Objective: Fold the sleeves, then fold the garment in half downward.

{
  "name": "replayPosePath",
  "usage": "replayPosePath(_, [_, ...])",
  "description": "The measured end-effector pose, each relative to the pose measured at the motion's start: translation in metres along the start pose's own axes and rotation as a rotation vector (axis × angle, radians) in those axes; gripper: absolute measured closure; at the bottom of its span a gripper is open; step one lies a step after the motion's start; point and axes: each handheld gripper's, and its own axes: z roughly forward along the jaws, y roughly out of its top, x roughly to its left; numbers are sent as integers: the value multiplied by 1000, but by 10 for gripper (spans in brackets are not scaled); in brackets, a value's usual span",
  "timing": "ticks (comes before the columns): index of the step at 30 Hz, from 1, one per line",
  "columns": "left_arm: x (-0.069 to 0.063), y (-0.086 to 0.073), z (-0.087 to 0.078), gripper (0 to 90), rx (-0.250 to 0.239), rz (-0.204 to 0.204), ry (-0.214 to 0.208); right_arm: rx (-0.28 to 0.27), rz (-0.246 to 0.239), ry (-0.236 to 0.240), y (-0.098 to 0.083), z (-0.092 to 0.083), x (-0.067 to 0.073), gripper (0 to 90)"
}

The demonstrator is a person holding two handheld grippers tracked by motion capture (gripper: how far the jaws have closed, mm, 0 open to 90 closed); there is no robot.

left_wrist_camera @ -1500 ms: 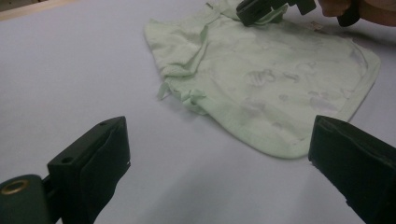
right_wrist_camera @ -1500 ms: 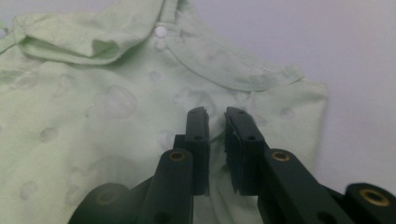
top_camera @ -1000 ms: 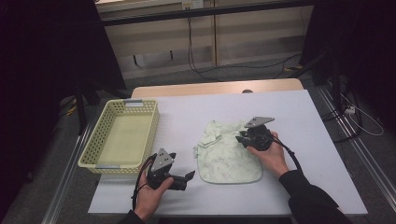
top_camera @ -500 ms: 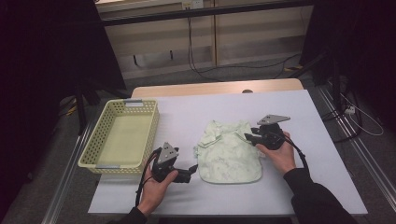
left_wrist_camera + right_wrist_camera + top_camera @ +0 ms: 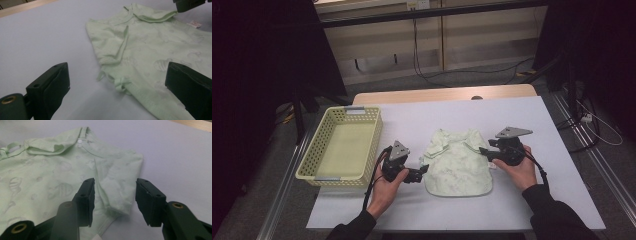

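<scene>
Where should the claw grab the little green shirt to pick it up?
Probably the folded sleeve of the little green shirt, coming in from its right edge. That fold stands slightly proud of the table, and the open right claw already straddles it.

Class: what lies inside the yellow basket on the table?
Nothing shows inside the yellow basket: its floor looks bare. Its near wall hides a strip of that floor.

Pale table [image 5: 522,200] with green garment [image 5: 457,165] and yellow basket [image 5: 324,172]
</scene>
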Motion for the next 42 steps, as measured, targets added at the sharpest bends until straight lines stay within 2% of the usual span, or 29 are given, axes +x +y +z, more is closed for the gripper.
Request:
replayPosePath(4, [5,4,3,56,-12,-10,10,-12,4,-4,1,1,-1,471])
replayPosePath(5, [7,6,5,56,-11,-14,2,-13,6,-4,1,2,-1,469])
replayPosePath(10, [13,11,13,54,-2,-6,15,-12,8,-13,3,4,-3,453])
replayPosePath(13, [16,12,18,46,-8,-26,17,-17,12,-13,6,4,-4,436])
replayPosePath(15, [17,13,22,41,0,-23,28,-20,17,-10,8,5,-5,431])
replayPosePath(18, [19,16,26,40,8,-16,24,-19,19,-12,11,7,-7,427])
replayPosePath(25, [24,23,30,48,-4,-35,23,-15,32,-11,18,10,-9,421])
replayPosePath(30, [31,28,35,56,-22,-51,34,-18,35,-15,23,13,-13,461])
replayPosePath(35, [38,34,46,66,6,-63,43,-10,47,-31,29,18,-21,515])
replayPosePath(38, [40,37,51,67,14,-74,37,3,47,-30,31,25,-25,529])
replayPosePath(39, [41,38,53,67,18,-65,44,9,47,-31,31,26,-26,531])
replayPosePath(41, [43,41,55,67,24,-71,54,18,46,-32,32,30,-27,536])
replayPosePath(42, [44,42,57,67,22,-82,45,20,45,-32,33,31,-27,539])
